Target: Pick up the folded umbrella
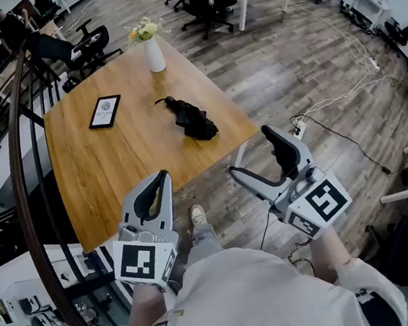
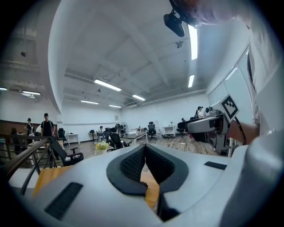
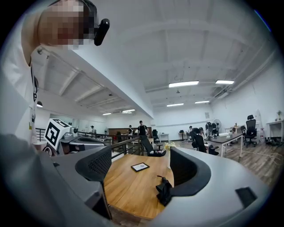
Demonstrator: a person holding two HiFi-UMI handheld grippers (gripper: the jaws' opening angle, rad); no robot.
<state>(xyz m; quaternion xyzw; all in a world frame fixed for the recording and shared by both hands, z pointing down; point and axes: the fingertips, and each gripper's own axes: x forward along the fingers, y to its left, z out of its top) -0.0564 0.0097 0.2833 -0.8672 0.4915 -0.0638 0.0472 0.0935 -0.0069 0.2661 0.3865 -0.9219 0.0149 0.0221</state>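
The folded black umbrella (image 1: 193, 119) lies on the right half of the wooden table (image 1: 116, 169), near its right edge. In the right gripper view the umbrella (image 3: 164, 189) sits partly behind the right jaw. My right gripper (image 1: 254, 154) is open and empty, held in the air short of the table's near right corner. In its own view the right gripper (image 3: 141, 154) has its jaws wide apart around the tabletop (image 3: 128, 186). My left gripper (image 1: 154, 193) hovers over the table's near edge, shut with nothing held. In its own view the left gripper (image 2: 144, 150) has its pads pressed together.
A black framed tablet (image 1: 105, 112) lies left of the umbrella, and a white vase of flowers (image 1: 153, 52) stands at the far edge. A curved stair railing (image 1: 25, 180) runs along the left. Office chairs (image 1: 199, 0) and floor cables (image 1: 343, 97) lie beyond. The person's shoe (image 1: 197, 213) shows below the table.
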